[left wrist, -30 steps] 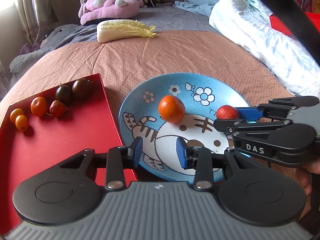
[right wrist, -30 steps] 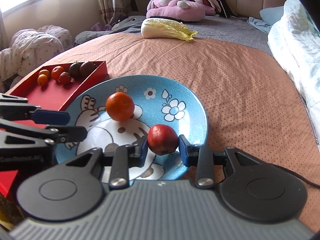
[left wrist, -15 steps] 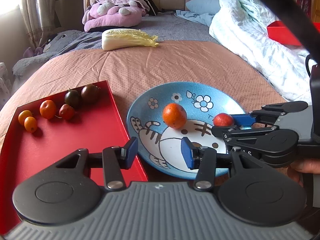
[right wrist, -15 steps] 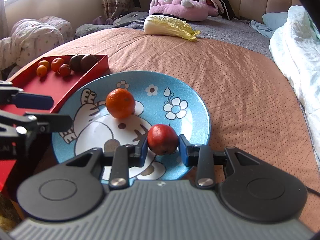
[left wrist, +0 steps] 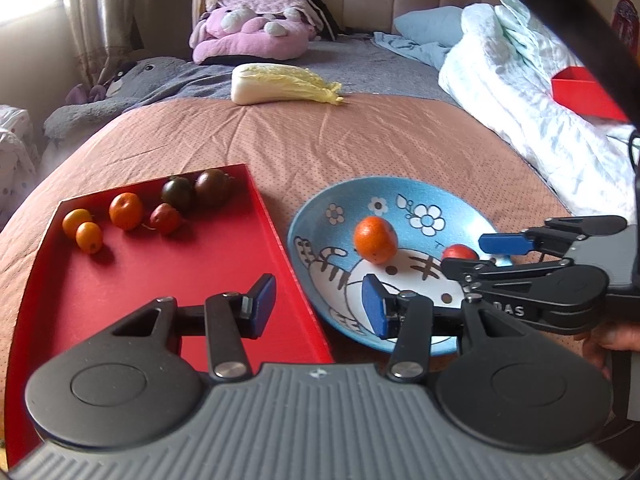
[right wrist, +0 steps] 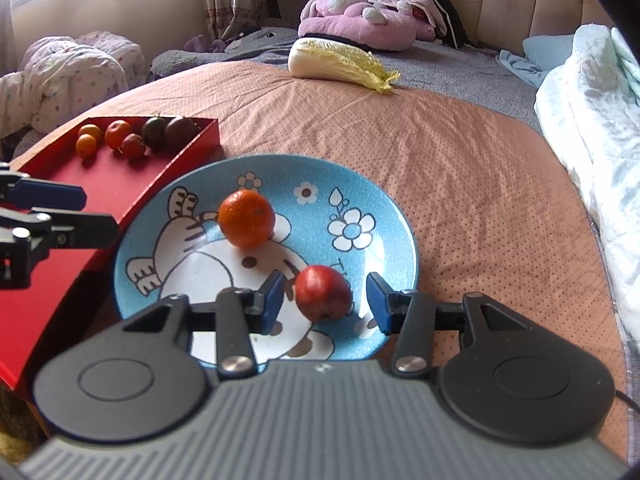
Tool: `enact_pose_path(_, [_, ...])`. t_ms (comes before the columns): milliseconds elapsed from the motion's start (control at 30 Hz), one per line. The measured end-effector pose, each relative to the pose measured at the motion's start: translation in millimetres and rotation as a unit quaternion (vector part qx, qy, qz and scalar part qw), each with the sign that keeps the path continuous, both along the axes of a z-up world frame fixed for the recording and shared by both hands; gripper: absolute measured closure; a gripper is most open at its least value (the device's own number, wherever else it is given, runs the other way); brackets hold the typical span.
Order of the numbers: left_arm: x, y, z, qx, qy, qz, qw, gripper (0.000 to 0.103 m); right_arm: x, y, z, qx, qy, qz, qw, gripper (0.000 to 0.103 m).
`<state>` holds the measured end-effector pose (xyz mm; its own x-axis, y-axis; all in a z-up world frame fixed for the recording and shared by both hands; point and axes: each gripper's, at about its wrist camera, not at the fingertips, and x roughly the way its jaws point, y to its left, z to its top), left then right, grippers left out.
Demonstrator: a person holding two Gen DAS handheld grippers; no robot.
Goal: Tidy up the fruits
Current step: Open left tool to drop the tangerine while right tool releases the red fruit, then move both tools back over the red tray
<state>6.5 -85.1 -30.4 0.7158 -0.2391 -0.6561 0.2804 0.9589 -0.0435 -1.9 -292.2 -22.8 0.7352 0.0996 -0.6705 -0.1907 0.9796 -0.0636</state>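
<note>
Fingers (right wrist: 273,295) around two plated fruits (right wrist: 323,299)

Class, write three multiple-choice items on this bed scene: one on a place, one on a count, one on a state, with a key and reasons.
1. Where does the cabbage lie?
A. on the bed beyond the plate
B. in the red tray
C. on the plate

2. How many fruits are in the red tray?
A. two
B. four
C. six

3. How is the right gripper?
A. clamped on the orange
B. open, pads clear of the red fruit
C. holding the plate rim

Key: A, it lies past the blue plate; C, six sit at the tray's far end; B, gaps show on both sides.
</note>
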Motion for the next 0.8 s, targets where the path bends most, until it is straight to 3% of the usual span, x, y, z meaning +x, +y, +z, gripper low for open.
enact_pose_path(467, [-3, 17, 8, 0.001, -0.006, 0.038, 0.9992, 0.049, -7, 44, 27, 0.000, -0.025, 0.070, 0.997, 0.055])
enact_pose_path(800, [13, 54, 20, 0.014, -0.018, 0.096, 0.9951, 0.049, 12, 94, 32, -0.007, -0.031, 0.135, 0.990, 0.055])
